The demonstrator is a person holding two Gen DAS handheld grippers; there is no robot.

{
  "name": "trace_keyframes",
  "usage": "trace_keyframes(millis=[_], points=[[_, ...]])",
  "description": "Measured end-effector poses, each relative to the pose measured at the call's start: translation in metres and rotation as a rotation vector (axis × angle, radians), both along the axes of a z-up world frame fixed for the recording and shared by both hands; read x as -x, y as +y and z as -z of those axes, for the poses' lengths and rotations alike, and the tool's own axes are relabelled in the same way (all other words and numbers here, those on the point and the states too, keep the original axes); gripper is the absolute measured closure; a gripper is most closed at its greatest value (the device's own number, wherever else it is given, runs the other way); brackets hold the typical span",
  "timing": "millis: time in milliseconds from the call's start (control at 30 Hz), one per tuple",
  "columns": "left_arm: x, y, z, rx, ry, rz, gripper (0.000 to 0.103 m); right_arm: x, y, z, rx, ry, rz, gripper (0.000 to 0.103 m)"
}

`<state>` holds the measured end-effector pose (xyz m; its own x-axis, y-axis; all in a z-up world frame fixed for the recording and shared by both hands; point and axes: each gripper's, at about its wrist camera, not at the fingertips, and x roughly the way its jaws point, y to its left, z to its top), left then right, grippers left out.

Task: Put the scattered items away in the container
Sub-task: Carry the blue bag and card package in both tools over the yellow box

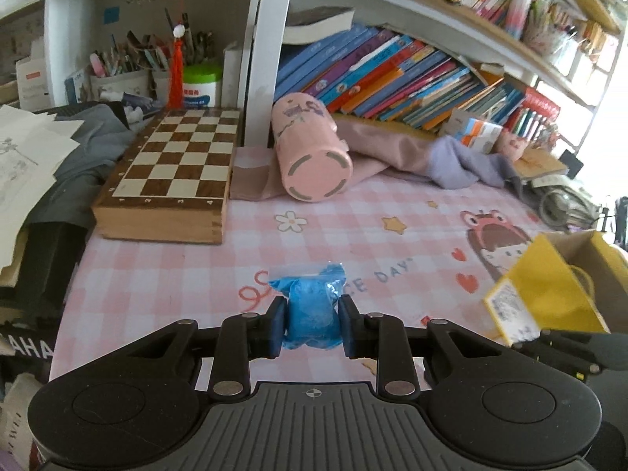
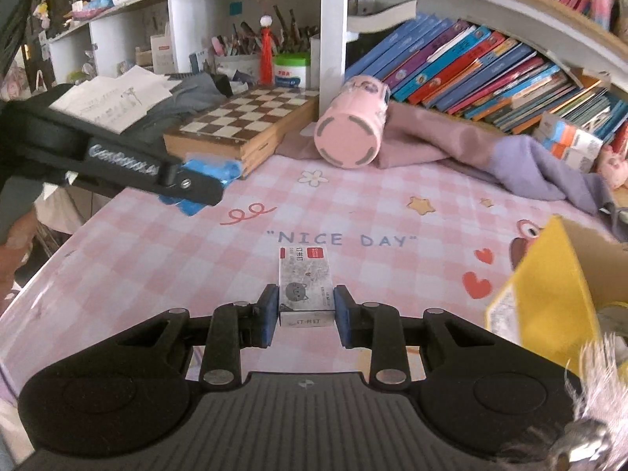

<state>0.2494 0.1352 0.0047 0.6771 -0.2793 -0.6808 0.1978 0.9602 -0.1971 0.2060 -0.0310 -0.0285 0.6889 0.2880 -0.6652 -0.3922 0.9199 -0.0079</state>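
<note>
The blue pads (image 1: 278, 324) of the left gripper (image 1: 312, 324) are pressed tight on one crumpled blue plastic bag (image 1: 312, 314), held above the pink checked mat (image 1: 176, 267); it is judged light, soft and slippery (best pinched mid-bundle). One small staple box (image 2: 305, 286), stiff and light, is clamped across its sides by the right gripper (image 2: 305, 316). One yellow container (image 2: 549, 294) is seen nearby.

Readable lettering on the desk

The pink checked desk mat (image 2: 353, 204) is showing "NICE DAY" in quotation marks; the chessboard (image 1: 172, 161) edge is showing 1, 2, 3, 4; a dark object (image 1: 23, 347) at the left edge is showing "AHA", its start cut off.
</note>
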Motion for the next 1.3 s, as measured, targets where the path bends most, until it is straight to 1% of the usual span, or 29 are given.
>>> trace_keyframes(millis=[267, 333, 400, 500, 667, 767, 933, 1100, 1300], points=[[0.059, 0.009, -0.024, 0.066, -0.014, 0.017, 0.077, 0.049, -0.010, -0.031, 0.015, -0.035, -0.020, 0.075], [0.074, 0.012, -0.030, 0.075, -0.023, 0.024, 0.077, 0.062, -0.014, -0.038, 0.006, -0.025, -0.018, 0.075], [0.088, 0.014, -0.035, 0.091, -0.026, 0.032, 0.077, 0.074, -0.020, -0.043, -0.013, 0.006, -0.010, 0.075], [0.111, 0.017, -0.043, 0.108, -0.031, 0.051, 0.077, 0.094, -0.029, -0.052, -0.051, 0.056, 0.012, 0.075], [0.151, 0.016, -0.049, 0.139, -0.036, 0.080, 0.077, 0.138, -0.043, -0.069, -0.067, 0.039, 0.074, 0.075], [0.169, 0.013, -0.049, 0.162, -0.027, 0.100, 0.078, 0.159, -0.050, -0.073, -0.078, 0.037, 0.120, 0.075], [0.186, 0.001, -0.046, 0.161, -0.015, 0.152, 0.078, 0.187, -0.061, -0.073, -0.076, 0.051, 0.178, 0.075], [0.197, -0.014, -0.044, 0.168, -0.002, 0.212, 0.078, 0.207, -0.074, -0.070, -0.072, 0.072, 0.236, 0.075], [0.200, -0.047, -0.036, 0.188, 0.037, 0.323, 0.078, 0.229, -0.097, -0.066, -0.059, 0.089, 0.329, 0.075]])
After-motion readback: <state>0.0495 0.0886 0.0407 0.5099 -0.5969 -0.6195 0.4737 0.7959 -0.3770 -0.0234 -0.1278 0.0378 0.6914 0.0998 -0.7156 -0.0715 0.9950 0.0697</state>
